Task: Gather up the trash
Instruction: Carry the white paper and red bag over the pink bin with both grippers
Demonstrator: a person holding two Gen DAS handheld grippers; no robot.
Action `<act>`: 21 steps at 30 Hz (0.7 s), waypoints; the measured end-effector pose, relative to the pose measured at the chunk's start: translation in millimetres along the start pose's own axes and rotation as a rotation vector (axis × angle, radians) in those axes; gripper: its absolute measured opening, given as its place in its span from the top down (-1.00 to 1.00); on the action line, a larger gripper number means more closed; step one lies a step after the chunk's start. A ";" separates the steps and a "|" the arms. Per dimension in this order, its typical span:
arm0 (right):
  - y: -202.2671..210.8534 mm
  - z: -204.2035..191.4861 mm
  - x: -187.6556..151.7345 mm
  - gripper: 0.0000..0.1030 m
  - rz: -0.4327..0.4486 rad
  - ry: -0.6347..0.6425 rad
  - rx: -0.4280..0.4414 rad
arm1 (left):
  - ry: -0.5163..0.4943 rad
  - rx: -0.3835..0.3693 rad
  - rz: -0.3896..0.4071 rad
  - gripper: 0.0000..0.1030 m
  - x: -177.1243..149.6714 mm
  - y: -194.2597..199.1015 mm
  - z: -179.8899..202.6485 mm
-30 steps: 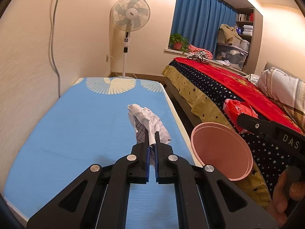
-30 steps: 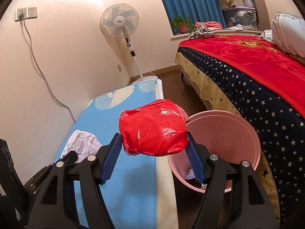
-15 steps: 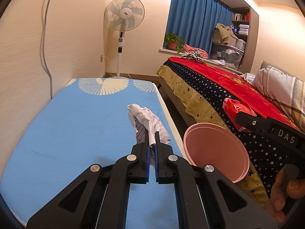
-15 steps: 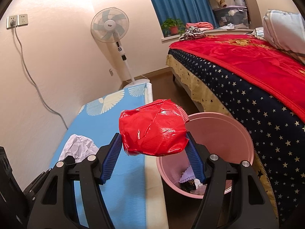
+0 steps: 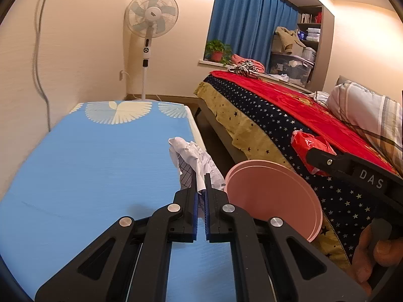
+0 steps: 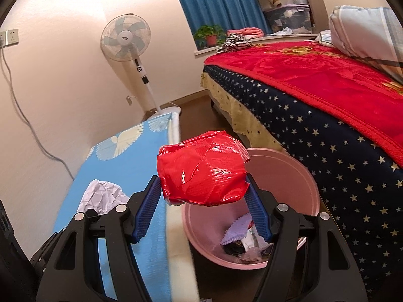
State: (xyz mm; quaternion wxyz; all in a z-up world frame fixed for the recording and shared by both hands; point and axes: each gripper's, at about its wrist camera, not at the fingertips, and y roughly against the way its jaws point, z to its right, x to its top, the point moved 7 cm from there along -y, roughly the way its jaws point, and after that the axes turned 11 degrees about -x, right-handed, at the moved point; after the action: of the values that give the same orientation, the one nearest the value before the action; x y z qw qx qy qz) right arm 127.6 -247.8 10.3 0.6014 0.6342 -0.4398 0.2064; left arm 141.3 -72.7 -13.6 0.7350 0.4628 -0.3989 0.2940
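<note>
My left gripper (image 5: 200,176) is shut on a crumpled white paper (image 5: 194,158), held above the blue mat (image 5: 95,166). The paper also shows in the right wrist view as a white wad (image 6: 103,196) at lower left. My right gripper (image 6: 202,185) is shut on a crumpled red plastic bag (image 6: 204,173), held over the near rim of the pink bin (image 6: 297,173). The bin (image 5: 272,196) stands on the floor between mat and bed and holds several scraps. In the left wrist view the red bag (image 5: 309,146) shows at the right gripper's tip.
A bed (image 6: 327,105) with a red and starred blanket runs along the right. A standing fan (image 5: 151,35) is at the far wall by the blue curtain (image 5: 249,30). A pillow (image 5: 365,115) lies on the bed. A hand (image 5: 375,254) grips the right tool.
Both grippers have shifted toward the pink bin, which now looks nearer and more open below the red bag. Both grips are unchanged.
</note>
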 end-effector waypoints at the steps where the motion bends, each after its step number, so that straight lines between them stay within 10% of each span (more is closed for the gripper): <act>1: -1.8 2.6 0.3 -0.28 -0.001 -0.004 -0.006 | -0.001 -0.005 -0.001 0.93 0.1 -2.3 1.8; 21: -32.5 57.7 1.2 -0.29 -0.029 -0.088 -0.150 | 0.007 -0.123 -0.032 0.93 -5.7 -58.3 40.5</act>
State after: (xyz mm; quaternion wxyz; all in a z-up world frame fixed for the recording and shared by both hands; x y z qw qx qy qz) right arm 139.0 -306.2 -18.7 0.6300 0.6023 -0.4709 0.1361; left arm 172.5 -133.3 -34.3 0.7681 0.4219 -0.4063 0.2586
